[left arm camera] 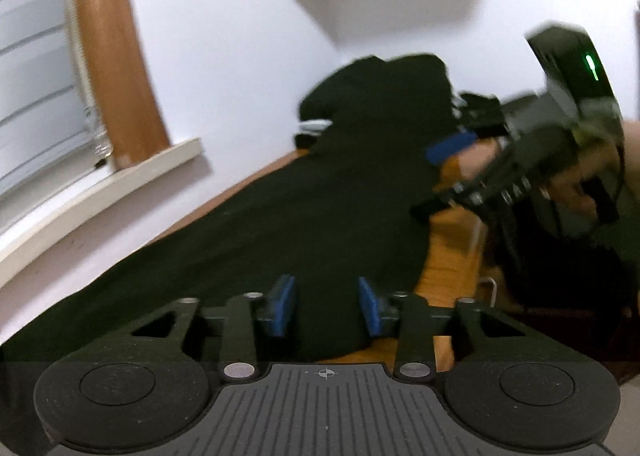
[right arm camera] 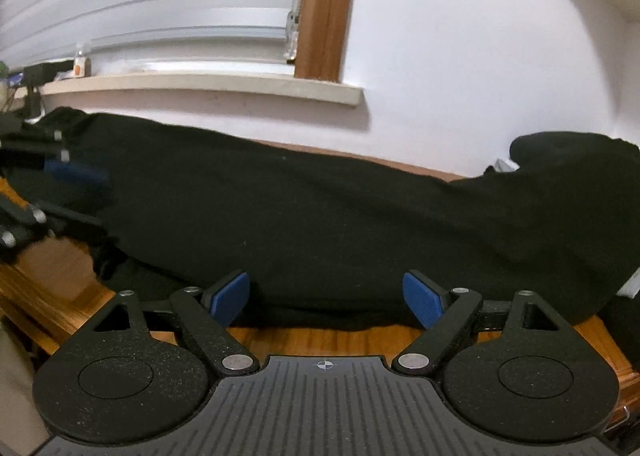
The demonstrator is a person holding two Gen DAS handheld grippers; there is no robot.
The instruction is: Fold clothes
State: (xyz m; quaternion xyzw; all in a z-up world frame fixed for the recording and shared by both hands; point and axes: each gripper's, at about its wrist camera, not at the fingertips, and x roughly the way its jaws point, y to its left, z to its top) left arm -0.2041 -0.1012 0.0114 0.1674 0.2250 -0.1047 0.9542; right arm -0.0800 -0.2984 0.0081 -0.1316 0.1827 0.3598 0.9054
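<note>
The room is evenly, rather dimly lit with a cool cast, and the white painted wall (right arm camera: 460,56) shows soft shadows under the pale stone windowsill (right arm camera: 200,86). Both views bulge like a fishbowl, bending the brown wooden window frame (left arm camera: 116,56) and darkening the corners. The long black cloth garment (right arm camera: 320,208) swallows detail. Motion blur smears the other black hand-held gripper (left arm camera: 452,160) and the left view generally.

The left gripper (left arm camera: 326,306) sits at six o'clock, its jaws partly apart with black cloth (left arm camera: 280,216) between the blue pads (left arm camera: 282,308); whether they pinch it is unclear. The cloth runs up the wooden bench (left arm camera: 452,256) toward twelve. At three o'clock a hand (left arm camera: 592,176) holds the right gripper (left arm camera: 452,176), blurred. A windowsill (left arm camera: 100,184) lies at nine.
</note>
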